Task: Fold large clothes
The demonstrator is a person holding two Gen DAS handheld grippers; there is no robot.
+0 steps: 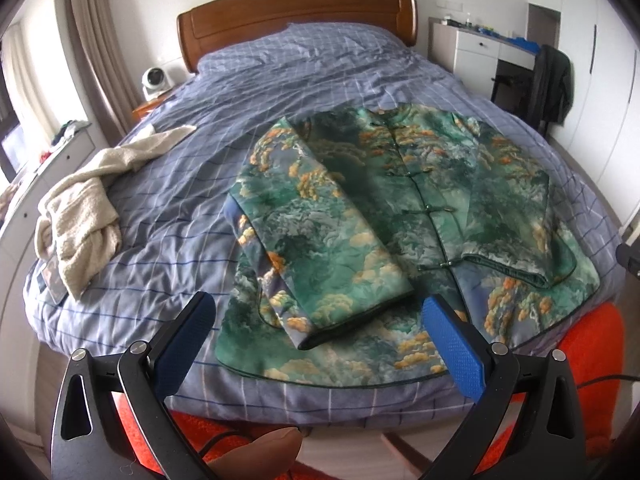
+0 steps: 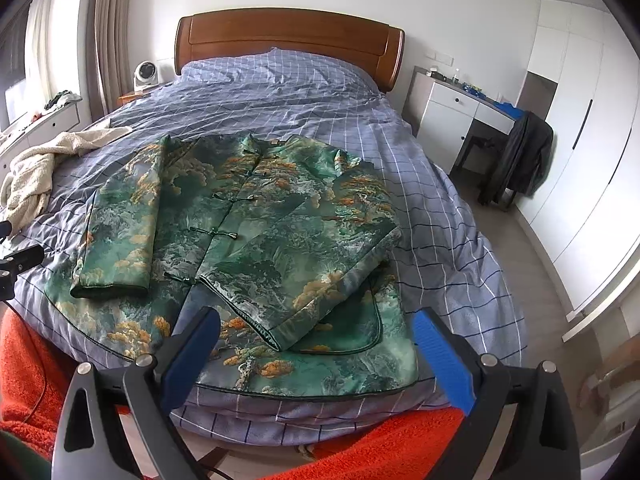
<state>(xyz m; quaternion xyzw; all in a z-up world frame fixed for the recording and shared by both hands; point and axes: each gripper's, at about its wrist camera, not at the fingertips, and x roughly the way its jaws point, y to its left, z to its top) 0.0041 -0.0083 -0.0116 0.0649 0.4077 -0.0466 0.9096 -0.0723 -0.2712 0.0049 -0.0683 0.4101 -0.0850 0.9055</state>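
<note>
A green patterned jacket (image 1: pixel 400 208) with orange tree prints lies front up near the foot of the bed, both sleeves folded in over its front. The same jacket (image 2: pixel 256 240) fills the middle of the right wrist view. My left gripper (image 1: pixel 320 332) hangs open above the jacket's lower hem, by the left sleeve's cuff (image 1: pixel 340 332), with nothing between its blue pads. My right gripper (image 2: pixel 316 344) is open too, over the hem near the right sleeve's cuff (image 2: pixel 276 332), holding nothing.
The bed (image 1: pixel 280 76) has a blue checked cover and a wooden headboard (image 1: pixel 296 12). A cream towel (image 1: pixel 84 208) lies crumpled at the left. An orange blanket (image 2: pixel 380 440) hangs below the foot. A white desk (image 2: pixel 452 120) and chair with a dark coat (image 2: pixel 520 156) stand right.
</note>
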